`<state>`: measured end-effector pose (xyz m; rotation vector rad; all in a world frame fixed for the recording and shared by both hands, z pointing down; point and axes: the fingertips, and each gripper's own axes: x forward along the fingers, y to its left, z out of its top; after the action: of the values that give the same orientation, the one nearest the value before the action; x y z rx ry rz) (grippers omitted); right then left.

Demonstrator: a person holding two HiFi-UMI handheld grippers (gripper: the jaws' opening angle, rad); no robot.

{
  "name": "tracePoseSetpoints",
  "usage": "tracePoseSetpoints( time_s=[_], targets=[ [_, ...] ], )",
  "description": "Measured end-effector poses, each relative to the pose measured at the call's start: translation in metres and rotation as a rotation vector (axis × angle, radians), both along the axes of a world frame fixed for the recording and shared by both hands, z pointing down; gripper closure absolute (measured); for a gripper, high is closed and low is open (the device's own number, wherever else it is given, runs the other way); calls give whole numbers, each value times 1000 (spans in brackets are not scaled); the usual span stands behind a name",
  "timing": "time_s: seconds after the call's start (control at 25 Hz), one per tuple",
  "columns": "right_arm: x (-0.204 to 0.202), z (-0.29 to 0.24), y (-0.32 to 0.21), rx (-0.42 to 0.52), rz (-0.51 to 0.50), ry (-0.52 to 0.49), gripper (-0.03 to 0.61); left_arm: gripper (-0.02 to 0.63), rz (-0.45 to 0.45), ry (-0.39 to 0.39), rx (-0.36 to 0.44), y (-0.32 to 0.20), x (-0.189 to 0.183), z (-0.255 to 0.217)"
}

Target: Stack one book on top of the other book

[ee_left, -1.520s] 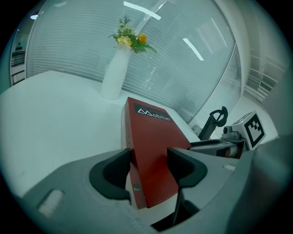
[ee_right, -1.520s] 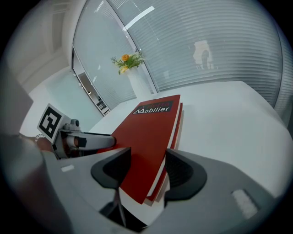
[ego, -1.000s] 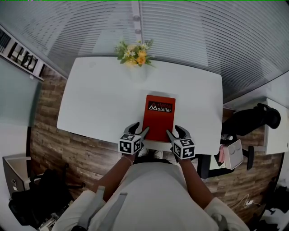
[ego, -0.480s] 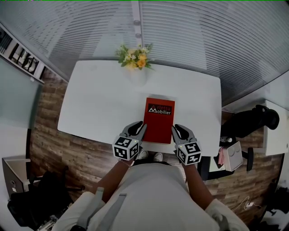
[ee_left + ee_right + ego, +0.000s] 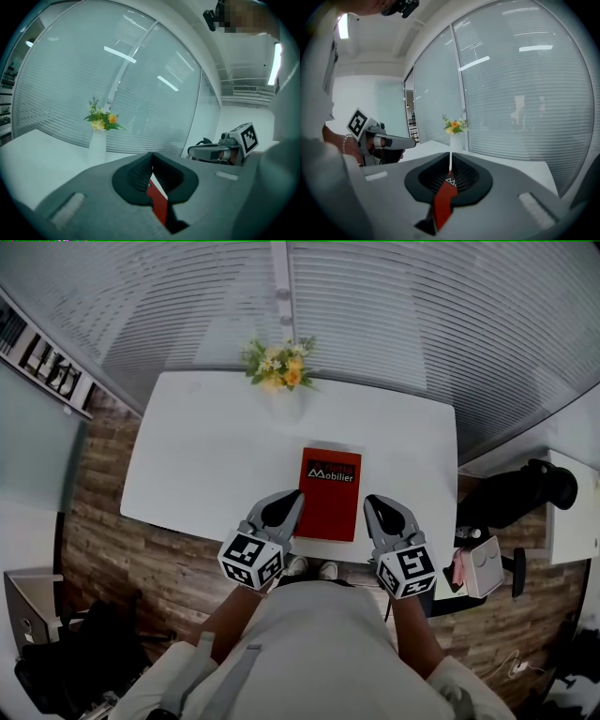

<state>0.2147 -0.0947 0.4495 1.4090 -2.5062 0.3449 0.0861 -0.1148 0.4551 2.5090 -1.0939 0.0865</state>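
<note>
A red book [image 5: 330, 493] with a dark title band lies flat on the white table [image 5: 206, 456], near its front edge. From above only this one cover shows; whether another book lies under it I cannot tell. My left gripper [image 5: 292, 502] hangs in the air over the book's near left corner, my right gripper [image 5: 373, 507] over its near right corner. Both have their jaws closed together with nothing between them. In the left gripper view the left gripper [image 5: 151, 159] has the book [image 5: 159, 204] showing below it. The right gripper view shows the right gripper [image 5: 450, 161] above the book [image 5: 443, 201].
A white vase of yellow flowers [image 5: 281, 362] stands at the table's far edge, before a glass wall with blinds. A dark chair [image 5: 520, 493] and a white box [image 5: 483, 559] sit off the table's right end. Wooden floor surrounds the table.
Both grippers stood open at the book's near corners; they have lifted up and toward the person, and their jaws have closed. The book stays where it was.
</note>
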Motion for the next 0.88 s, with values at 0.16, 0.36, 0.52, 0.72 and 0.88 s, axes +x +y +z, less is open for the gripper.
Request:
tracePoseSetpoints(
  time_s=[0.16, 0.36, 0.52, 0.72, 0.88],
  targets=[
    [-2, -23, 2, 31, -7, -13, 565, 607, 15, 19, 36, 1, 6, -19],
    [-6, -57, 11, 87, -29, -9, 568, 607, 26, 53, 79, 8, 11, -50],
    [-10, -87, 18, 137, -48, 6, 569, 607, 35, 69, 120, 14, 12, -77],
    [-15, -118, 25, 190, -65, 30, 574, 607, 45, 84, 160, 20, 14, -108],
    [-18, -137, 29, 214, -69, 41, 574, 607, 58, 80, 198, 24, 18, -126]
  ],
)
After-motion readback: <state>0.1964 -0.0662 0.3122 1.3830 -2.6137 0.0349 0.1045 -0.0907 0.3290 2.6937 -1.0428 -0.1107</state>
